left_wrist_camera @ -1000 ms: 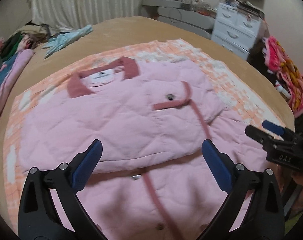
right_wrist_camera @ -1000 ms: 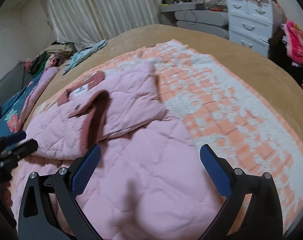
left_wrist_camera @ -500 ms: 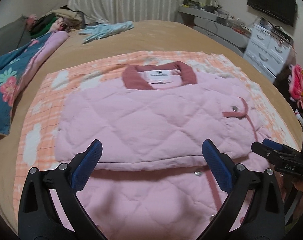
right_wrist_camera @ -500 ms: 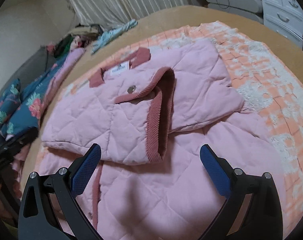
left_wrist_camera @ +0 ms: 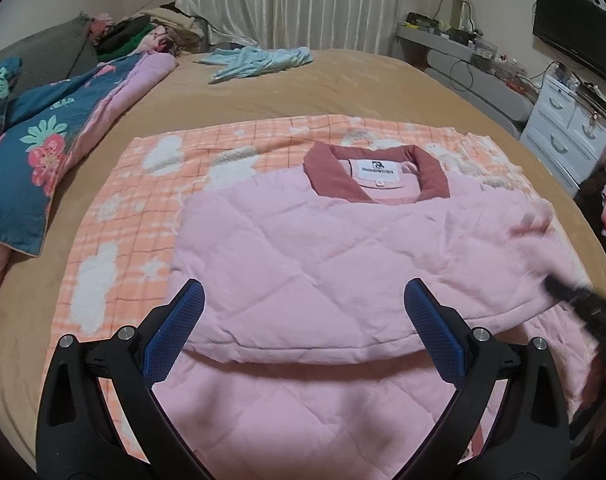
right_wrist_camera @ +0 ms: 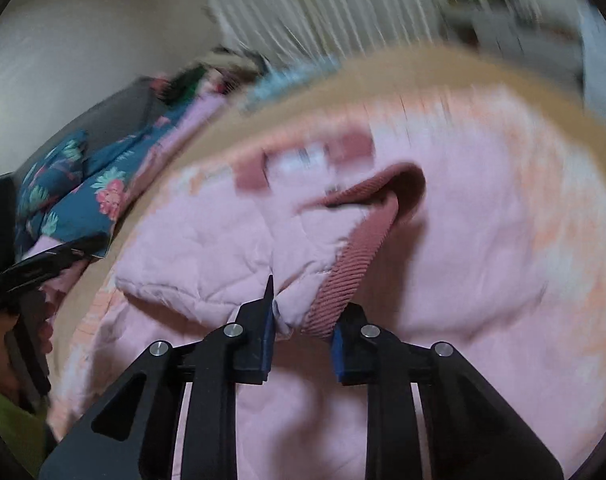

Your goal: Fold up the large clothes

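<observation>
Both jaws of the right gripper (right_wrist_camera: 301, 330) had just been closing and pinched the ribbed dusky-pink edge of the quilted pink jacket (left_wrist_camera: 343, 248), a bunch of fabric between the 2 blue pads (right_wrist_camera: 268, 332). Jaws of the left gripper (left_wrist_camera: 303, 340) stood wide apart above the jacket's folded lower edge, holding nothing. That jacket lay partly folded on an orange checked blanket (left_wrist_camera: 143, 184) spread over the tan bed (left_wrist_camera: 343, 84), collar (left_wrist_camera: 377, 172) facing the curtains
</observation>
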A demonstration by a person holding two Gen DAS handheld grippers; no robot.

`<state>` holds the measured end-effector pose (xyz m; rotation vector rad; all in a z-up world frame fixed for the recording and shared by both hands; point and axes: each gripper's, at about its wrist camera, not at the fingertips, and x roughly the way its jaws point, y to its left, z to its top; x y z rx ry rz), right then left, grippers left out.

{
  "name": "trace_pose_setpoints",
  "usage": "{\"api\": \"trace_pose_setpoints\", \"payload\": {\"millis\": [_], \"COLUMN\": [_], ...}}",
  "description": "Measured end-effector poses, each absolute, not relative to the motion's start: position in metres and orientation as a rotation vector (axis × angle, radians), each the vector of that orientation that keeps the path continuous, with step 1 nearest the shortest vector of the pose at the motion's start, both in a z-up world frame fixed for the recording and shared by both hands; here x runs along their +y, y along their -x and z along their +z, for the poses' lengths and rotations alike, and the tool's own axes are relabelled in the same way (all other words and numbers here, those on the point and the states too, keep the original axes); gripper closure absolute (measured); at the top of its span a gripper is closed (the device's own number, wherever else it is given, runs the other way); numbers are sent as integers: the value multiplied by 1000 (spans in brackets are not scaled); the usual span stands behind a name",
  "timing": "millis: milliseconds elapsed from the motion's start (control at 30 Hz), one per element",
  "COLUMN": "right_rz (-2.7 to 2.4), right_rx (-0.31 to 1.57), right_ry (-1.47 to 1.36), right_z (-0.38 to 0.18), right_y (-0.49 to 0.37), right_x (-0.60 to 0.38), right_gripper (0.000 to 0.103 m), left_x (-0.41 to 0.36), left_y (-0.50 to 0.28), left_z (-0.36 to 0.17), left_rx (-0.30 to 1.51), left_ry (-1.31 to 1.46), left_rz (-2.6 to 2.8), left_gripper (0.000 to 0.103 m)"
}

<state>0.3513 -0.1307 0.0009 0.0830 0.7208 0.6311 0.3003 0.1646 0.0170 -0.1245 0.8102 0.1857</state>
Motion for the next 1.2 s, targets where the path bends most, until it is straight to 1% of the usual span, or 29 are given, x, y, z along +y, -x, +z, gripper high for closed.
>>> {"api": "trace_pose_setpoints", "payload": {"millis": [33, 133, 367, 467, 533, 567, 633, 700, 767, 867, 933, 1033, 1100, 1133, 1200], "right_rz": [637, 616, 527, 492, 462, 453, 396, 341, 317, 382, 463, 535, 505, 507, 513], "right_rx": [673, 625, 743, 803, 819, 821, 804, 767, 716, 687, 686, 758, 822, 872, 912], "right_ry": [-42, 30, 15, 15, 21, 13, 11, 43, 119, 158, 181, 184, 201, 180, 120], "right_z": [13, 19, -19, -32, -33, -33, -30, -26, -23, -24, -28, -41, -56, -66, -74], "right_y": [-350, -355, -383, -388, -391, -391, -392, -389, -383, -374, -369, -375, -382, -389, -397], "right_x": [-130, -132, -143, -144, -145, -147, -154, -158, -153, -141, -127, -110, -106, -107, -112], "right_gripper": [82, 82, 82, 74, 62, 59, 43, 33, 32, 32, 29, 25, 25, 25, 24], "left_x": [164, 162, 152, 143, 137, 134, 130, 129, 130, 136, 137, 139, 140, 140, 140], "left_y": [-302, -310, -337, -348, -353, -355, -360, -362, -362, -361, -361, -359, -358, -357, -356], "left_z": [18, 17, -5, -17, -23, -27, -36, -46, -52, -61, -65, -69, -72, -73, -75], "left_rx": [808, 809, 858, 883, 898, 909, 935, 955, 957, 965, 966, 954, 944, 943, 942], "left_ry": [121, 109, 127, 137, 136, 138, 141, 132, 143, 168, 164, 164, 157, 153, 147], "left_rz": [188, 190, 182, 168, 158, 148, 139, 142, 144, 142, 147, 146, 144, 142, 143], "left_gripper": [9, 9, 9, 9, 9, 9, 9, 9, 9, 9, 8, 8, 8, 8, 8]}}
